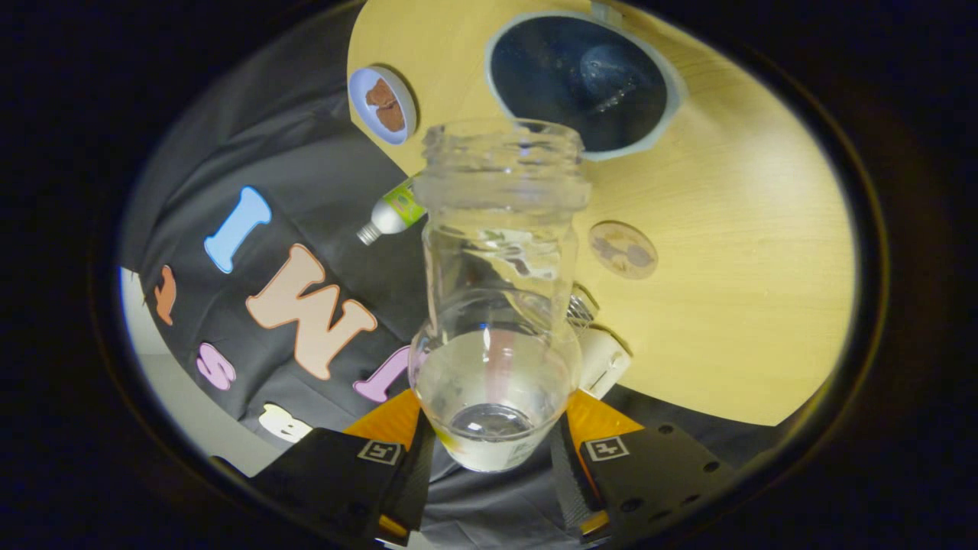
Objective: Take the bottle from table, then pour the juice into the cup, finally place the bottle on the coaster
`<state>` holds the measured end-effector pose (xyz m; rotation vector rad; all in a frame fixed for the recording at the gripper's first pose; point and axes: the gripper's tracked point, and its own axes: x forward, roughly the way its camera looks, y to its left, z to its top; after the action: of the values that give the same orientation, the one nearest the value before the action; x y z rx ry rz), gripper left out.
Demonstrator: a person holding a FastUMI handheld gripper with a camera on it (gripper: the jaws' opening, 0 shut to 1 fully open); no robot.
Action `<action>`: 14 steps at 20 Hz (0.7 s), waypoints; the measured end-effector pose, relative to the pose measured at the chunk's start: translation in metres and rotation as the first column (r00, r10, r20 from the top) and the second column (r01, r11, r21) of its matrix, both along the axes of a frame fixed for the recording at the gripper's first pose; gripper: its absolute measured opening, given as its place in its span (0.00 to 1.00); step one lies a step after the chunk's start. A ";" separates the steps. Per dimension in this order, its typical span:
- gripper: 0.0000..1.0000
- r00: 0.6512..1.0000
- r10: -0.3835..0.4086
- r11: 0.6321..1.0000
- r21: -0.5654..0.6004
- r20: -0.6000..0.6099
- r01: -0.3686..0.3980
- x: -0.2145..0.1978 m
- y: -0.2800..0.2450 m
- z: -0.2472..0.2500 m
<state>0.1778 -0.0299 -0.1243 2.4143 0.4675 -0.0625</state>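
Jaws (493,451) pinched clear bottle (497,305) at base, mouth aimed away toward dark cup (584,80) beyond. Liquid pooled near jaws. Risk judged: spill onto desk (749,267) if mouth undershot cup; coaster (623,250) sat between.

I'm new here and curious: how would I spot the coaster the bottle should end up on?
Start at the wooden table. Beyond the clear bottle clamped in the gripper lies the coaster, a flat brownish disc, far smaller than the dark bowl past it.
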 end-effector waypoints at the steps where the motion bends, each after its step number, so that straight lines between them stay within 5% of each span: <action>1: 0.71 1.000 0.006 1.000 -0.003 0.002 -0.006 -0.001 0.000 0.001; 9: 0.71 0.998 0.061 0.993 -0.106 0.030 -0.057 -0.015 0.017 0.004; 14: 0.71 0.993 0.100 0.902 -0.426 0.060 -0.065 -0.037 0.028 -0.001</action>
<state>0.1404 -0.0017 -0.1257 1.9590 0.4650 -0.0253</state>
